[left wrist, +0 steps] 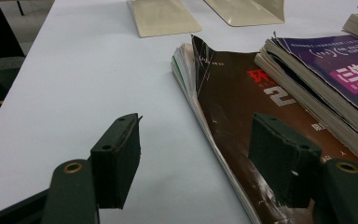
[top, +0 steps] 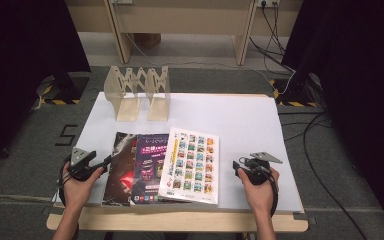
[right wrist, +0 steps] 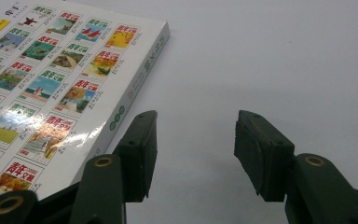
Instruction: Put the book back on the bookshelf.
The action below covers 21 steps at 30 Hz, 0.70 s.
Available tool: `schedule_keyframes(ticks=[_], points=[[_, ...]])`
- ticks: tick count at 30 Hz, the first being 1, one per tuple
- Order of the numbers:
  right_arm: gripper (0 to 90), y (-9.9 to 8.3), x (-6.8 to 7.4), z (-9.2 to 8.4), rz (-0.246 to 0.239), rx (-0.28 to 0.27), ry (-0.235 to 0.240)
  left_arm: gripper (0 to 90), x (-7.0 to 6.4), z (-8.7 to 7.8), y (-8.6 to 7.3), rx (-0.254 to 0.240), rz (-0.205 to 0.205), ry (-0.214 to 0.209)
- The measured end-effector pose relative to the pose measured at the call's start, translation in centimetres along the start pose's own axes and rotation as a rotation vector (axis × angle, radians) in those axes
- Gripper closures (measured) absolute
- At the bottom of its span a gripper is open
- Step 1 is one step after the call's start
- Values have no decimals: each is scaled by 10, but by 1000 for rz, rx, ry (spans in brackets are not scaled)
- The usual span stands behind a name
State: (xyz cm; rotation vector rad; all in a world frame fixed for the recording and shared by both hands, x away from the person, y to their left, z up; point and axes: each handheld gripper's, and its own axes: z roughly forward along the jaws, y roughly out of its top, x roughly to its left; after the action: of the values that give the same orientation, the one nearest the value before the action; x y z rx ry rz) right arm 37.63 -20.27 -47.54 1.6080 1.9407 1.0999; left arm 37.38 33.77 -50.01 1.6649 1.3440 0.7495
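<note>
Left gripper (top: 99,164) jaws apart, right gripper (top: 237,166) jaws wide, both held low

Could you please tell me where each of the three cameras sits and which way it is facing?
High view: above the person's edge of the white table, looking forward and down; both hands with the left tool and right tool, three books and a folding rack show.
Left gripper view: on the left tool, looking along its open jaws at the brown book.
Right gripper view: on the right tool, facing the picture-grid book and bare table.
Shared: the brown book shows in the high and left gripper views.
</note>
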Motion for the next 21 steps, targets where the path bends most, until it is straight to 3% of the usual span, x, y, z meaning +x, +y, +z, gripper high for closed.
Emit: schedule_keyframes(ticks=[5, 9, 11, 13, 16, 17, 21], points=[[492, 3, 2, 1, -8, -3, 16, 342, 0, 0, 0, 8, 3, 0], [498, 7, 6, 2, -9, 7, 41, 350, 5, -2, 2, -6, -44, -1], [500, 9, 8, 2, -7, 11, 44, 354, 5, -3, 3, -3, -45, -2], [505, 16, 14, 2, -12, 20, 59, 359, 0, -12, 13, -16, -38, -20], [506, 20, 19, 3, -11, 40, 76, 376, -6, -16, 22, -15, -29, -49], [506, 24, 24, 9, -10, 78, 92, 384, -14, -17, 32, 1, -25, -98], [512, 29, 36, 19, -7, 139, 92, 389, -34, -9, 48, 53, -5, -204]])
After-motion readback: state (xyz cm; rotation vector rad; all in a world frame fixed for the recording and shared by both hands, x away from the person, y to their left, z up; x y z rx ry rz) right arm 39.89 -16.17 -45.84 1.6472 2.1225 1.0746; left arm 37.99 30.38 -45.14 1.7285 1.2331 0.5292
